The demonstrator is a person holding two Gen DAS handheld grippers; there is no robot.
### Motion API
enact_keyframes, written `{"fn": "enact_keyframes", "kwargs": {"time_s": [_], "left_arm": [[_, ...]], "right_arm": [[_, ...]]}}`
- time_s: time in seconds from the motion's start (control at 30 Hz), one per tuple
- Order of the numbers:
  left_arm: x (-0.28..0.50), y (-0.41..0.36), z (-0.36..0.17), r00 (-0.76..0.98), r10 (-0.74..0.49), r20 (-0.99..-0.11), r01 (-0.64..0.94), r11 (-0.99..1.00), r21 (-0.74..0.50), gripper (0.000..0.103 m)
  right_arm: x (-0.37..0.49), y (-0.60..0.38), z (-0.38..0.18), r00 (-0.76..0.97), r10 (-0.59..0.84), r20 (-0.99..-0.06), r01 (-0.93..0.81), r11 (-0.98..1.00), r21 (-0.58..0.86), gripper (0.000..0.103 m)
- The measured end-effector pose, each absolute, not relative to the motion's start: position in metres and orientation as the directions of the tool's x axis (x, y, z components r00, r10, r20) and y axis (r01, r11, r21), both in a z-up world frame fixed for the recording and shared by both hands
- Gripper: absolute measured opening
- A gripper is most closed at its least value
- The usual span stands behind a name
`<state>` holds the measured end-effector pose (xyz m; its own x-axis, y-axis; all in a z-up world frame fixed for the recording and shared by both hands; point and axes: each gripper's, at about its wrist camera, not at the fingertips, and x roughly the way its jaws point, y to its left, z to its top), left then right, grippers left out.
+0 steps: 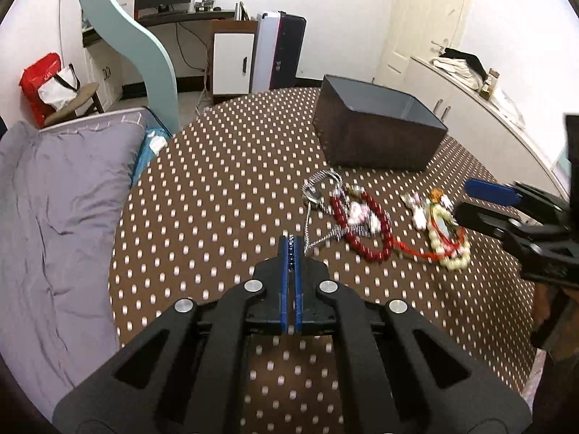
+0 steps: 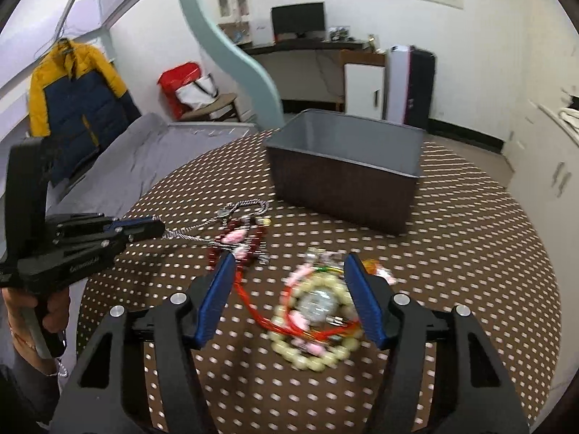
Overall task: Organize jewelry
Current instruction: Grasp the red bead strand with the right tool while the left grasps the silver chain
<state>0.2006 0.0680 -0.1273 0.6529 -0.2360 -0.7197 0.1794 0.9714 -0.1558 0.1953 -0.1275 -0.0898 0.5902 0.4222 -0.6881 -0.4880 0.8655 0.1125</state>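
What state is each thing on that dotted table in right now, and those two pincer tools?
Left gripper: shut on the silver chain.
Right gripper: open, around the pale bead bracelet, not pressing it.
Red bead bracelet: lying loose on the table.
Dark box: open-topped, no jewelry visible inside.

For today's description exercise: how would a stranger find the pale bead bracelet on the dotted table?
Start at the dark open box on the brown dotted tablecloth. In front of it lies the jewelry; the pale bead bracelet sits between the right gripper's open fingers. Unlike the dark red beads beside it, its beads are cream-coloured.
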Motion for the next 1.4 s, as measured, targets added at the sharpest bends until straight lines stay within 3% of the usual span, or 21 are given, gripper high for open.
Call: {"fn": "enact_keyframes", "kwargs": {"time_s": [0.23, 0.5, 0.63, 0.83, 0.87, 0.93, 1.0, 1.07, 1.33, 1.4], "left_arm": [[0.201, 0.068, -0.135, 0.65, -0.244, -0.719, 0.179, 0.97, -0.167, 0.003], [0.213, 0.072, -0.141, 0.62, -0.279, -0.733, 0.195, 0.96, -0.2, 0.004], [0.223, 0.068, -0.143, 0.609, -0.268, -0.747, 0.2, 0.963, -0.183, 0.004], [0.233, 0.057, -0.143, 0.589, -0.281, -0.758, 0.225, 0.957, -0.181, 0.004], [0.235, 0.055, -0.143, 0.585, -0.284, -0.76, 0.229, 0.956, -0.181, 0.006], [0.239, 0.052, -0.143, 0.584, -0.278, -0.762, 0.228, 0.958, -0.175, 0.02], [0.239, 0.051, -0.141, 0.603, -0.28, -0.747, 0.22, 0.959, -0.182, 0.076], [0.237, 0.052, -0.135, 0.657, -0.266, -0.705, 0.2, 0.964, -0.177, 0.077], [0.265, 0.032, -0.144, 0.621, -0.22, -0.752, 0.198, 0.973, -0.122, 0.076], [0.27, 0.028, -0.148, 0.609, -0.189, -0.771, 0.195, 0.977, -0.085, 0.064]], "right_arm": [[0.228, -0.092, -0.101, 0.53, 0.4, -0.748, -0.519, 0.85, 0.087, 0.033], [0.255, -0.079, -0.118, 0.454, 0.392, -0.8, -0.521, 0.845, 0.119, 0.03], [0.257, -0.077, -0.12, 0.414, 0.425, -0.805, -0.548, 0.822, 0.153, 0.007], [0.241, -0.094, -0.1, 0.479, 0.453, -0.752, -0.542, 0.826, 0.153, 0.006], [0.238, -0.101, -0.095, 0.492, 0.464, -0.737, -0.54, 0.826, 0.159, 0.006], [0.233, -0.108, -0.089, 0.507, 0.478, -0.718, -0.537, 0.826, 0.171, 0.006], [0.223, -0.119, -0.076, 0.529, 0.511, -0.678, -0.537, 0.82, 0.199, 0.006], [0.215, -0.123, -0.066, 0.547, 0.526, -0.651, -0.544, 0.815, 0.202, 0.006], [0.213, -0.143, -0.053, 0.587, 0.523, -0.618, -0.531, 0.825, 0.193, 0.006], [0.213, -0.146, -0.056, 0.587, 0.523, -0.618, -0.527, 0.826, 0.199, 0.006]]}}
